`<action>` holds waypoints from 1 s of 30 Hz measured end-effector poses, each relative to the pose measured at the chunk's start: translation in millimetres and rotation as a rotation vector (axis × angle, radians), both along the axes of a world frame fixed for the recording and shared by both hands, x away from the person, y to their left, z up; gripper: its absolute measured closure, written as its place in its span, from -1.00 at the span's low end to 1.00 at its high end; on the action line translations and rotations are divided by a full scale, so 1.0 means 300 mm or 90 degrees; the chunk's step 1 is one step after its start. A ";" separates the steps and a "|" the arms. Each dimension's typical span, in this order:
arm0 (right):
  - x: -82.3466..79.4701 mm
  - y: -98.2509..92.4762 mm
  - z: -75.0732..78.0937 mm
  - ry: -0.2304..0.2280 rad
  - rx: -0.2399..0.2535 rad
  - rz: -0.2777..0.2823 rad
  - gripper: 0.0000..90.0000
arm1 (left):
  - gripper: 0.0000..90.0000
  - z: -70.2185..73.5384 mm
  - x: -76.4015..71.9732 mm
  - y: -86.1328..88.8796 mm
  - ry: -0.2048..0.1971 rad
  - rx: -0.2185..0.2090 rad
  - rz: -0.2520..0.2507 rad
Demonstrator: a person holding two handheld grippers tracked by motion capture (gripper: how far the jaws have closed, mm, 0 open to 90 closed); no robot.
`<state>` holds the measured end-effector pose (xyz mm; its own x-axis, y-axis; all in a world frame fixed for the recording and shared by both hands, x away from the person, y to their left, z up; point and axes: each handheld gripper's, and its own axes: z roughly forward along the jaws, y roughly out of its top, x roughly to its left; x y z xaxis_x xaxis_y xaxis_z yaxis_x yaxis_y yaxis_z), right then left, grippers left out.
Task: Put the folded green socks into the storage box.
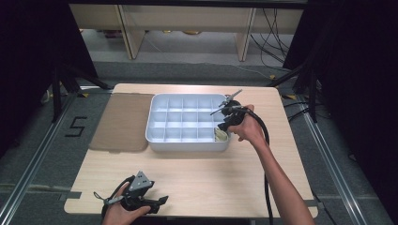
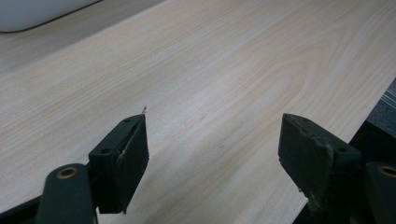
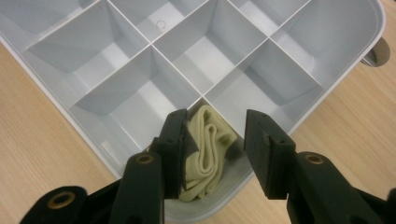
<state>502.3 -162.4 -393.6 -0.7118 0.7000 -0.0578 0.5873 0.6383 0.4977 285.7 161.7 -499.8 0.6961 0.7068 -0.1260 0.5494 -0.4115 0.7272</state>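
A white tray [image 1: 187, 141] divided into several compartments [image 3: 60, 46] lies at the table's middle back. A folded cream cloth [image 1: 220, 135] lies in its near right corner compartment, creased and bunched against the wall [image 3: 210, 156]. My right gripper [image 1: 224, 127] hangs just above that compartment, pointing down. In the right gripper view, the right gripper [image 3: 215, 123] stands open, and its pads are apart from the cloth below them. My left gripper [image 1: 158, 204] rests low near the table's front edge. Its jaws [image 2: 215, 121] stand wide, and bare wood lies between them.
A flat brown mat [image 1: 122, 122] lies on the table left of the tray. The other compartments hold nothing. The light wooden table [image 1: 211, 178] has bare wood in front of the tray. Its front edge [image 2: 369, 116] runs close to the left gripper.
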 end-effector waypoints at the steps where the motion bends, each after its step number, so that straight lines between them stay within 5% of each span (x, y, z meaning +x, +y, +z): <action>1: -0.003 -0.001 0.002 0.000 0.010 -0.004 0.34 | -0.47 0.000 0.000 0.001 -0.001 0.001 -0.001; 14: -0.040 -0.033 0.019 -0.004 0.052 -0.030 0.22 | -0.47 -0.002 -0.002 -0.003 0.005 -0.007 0.007; 21: -0.059 -0.047 0.022 -0.027 0.078 -0.007 0.14 | -0.47 0.001 0.000 0.000 -0.003 0.002 0.000; 22: -0.068 -0.043 0.023 -0.012 0.083 -0.026 0.12 | -0.47 0.001 -0.001 0.000 -0.002 0.000 0.004; 30: -0.097 -0.046 0.021 -0.021 0.105 -0.024 0.03 | -0.47 0.001 0.000 0.001 -0.004 0.002 0.000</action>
<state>473.2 -176.1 -387.2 -0.6848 0.7278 0.0369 0.5903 0.5243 0.6138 285.7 161.9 -499.6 0.6964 0.7075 -0.1200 0.5453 -0.4131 0.7294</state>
